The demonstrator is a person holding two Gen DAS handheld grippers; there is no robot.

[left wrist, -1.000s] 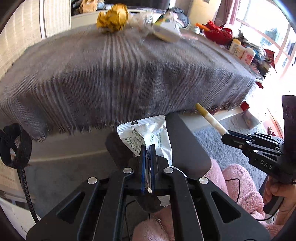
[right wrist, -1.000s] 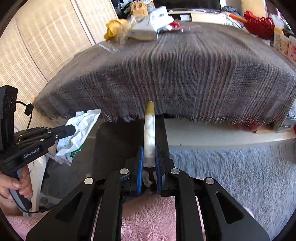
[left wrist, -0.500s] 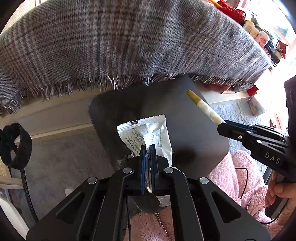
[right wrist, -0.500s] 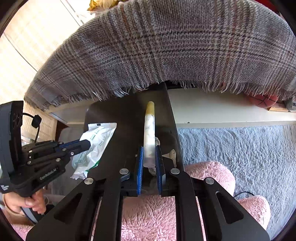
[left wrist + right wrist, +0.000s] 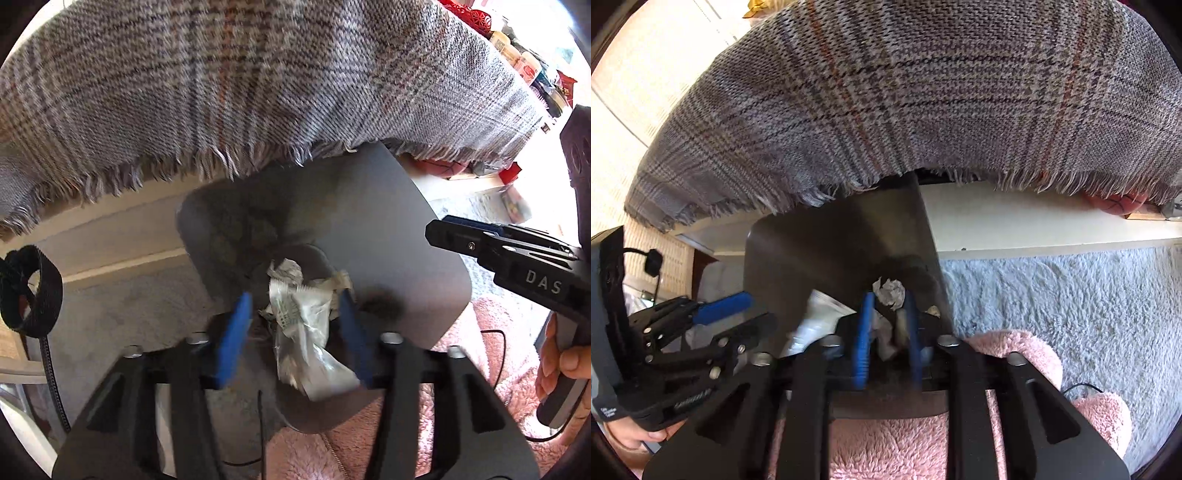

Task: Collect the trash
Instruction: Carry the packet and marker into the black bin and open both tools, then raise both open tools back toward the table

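Trash is dropping into a dark bin (image 5: 369, 229) in the left wrist view. The left tool (image 5: 295, 314) is pointing steeply down over the bin mouth, its jaws opening; the blue pads (image 5: 232, 339) are standing apart and are not pressing on anything. Between them a white wrapper (image 5: 306, 332) is lying loose and blurred — touching neither pad that I can tell — on top of crumpled paper (image 5: 286, 269) already inside the bin. A plaid cloth (image 5: 258, 81) with a fringed edge is hanging over the bench above the bin. At the right edge the right tool (image 5: 465, 238) is reaching in over the bin, a hand (image 5: 561, 365) gripping its handle. Pink fleece (image 5: 498, 332) is showing just below the bin.

In the right wrist view the right tool (image 5: 888, 325) is also aiming down into the bin (image 5: 831, 251), its jaws opening with the pads parted. A pale stick (image 5: 900, 325) is sitting between them, blurred; whether a pad is touching it cannot be told. Crumpled paper (image 5: 890, 290) is lying just beyond the tips. The wrapper (image 5: 820, 321) is showing to the left, inside the bin. Further left the left tool (image 5: 746, 314) is hanging over the bin — jaws apart. Grey carpet (image 5: 1052, 295) is covering the floor at right.
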